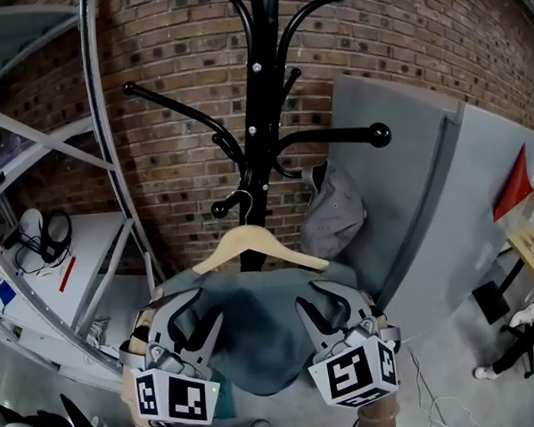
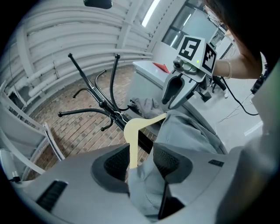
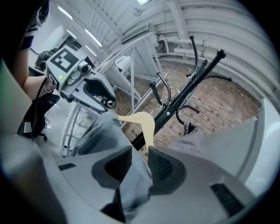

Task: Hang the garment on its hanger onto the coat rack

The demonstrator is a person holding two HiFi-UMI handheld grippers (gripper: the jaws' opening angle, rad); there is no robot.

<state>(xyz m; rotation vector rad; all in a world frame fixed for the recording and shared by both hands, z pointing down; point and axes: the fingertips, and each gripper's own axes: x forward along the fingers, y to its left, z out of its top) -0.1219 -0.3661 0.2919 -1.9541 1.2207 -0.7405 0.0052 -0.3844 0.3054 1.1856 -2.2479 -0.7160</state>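
A pale wooden hanger (image 1: 261, 244) carries a grey-green garment (image 1: 255, 329) in front of the black coat rack (image 1: 260, 119). Its metal hook (image 1: 240, 201) is level with a low rack peg (image 1: 222, 208); I cannot tell whether it rests on it. My left gripper (image 1: 185, 321) is shut on the garment at the hanger's left shoulder. My right gripper (image 1: 328, 312) is shut on the right shoulder. In the left gripper view, fabric (image 2: 188, 135) and the hanger arm (image 2: 132, 146) pass between the jaws of my left gripper (image 2: 141, 161). In the right gripper view, my right gripper (image 3: 140, 164) pinches the fabric (image 3: 101, 135) below the hanger (image 3: 145, 124).
A grey cap (image 1: 333, 215) hangs from the rack just right of the hanger. A tall grey panel (image 1: 427, 200) leans at the right. A metal shelf frame (image 1: 104, 172) stands at the left, a brick wall (image 1: 169, 53) behind. Upper rack pegs (image 1: 334, 138) stick out above.
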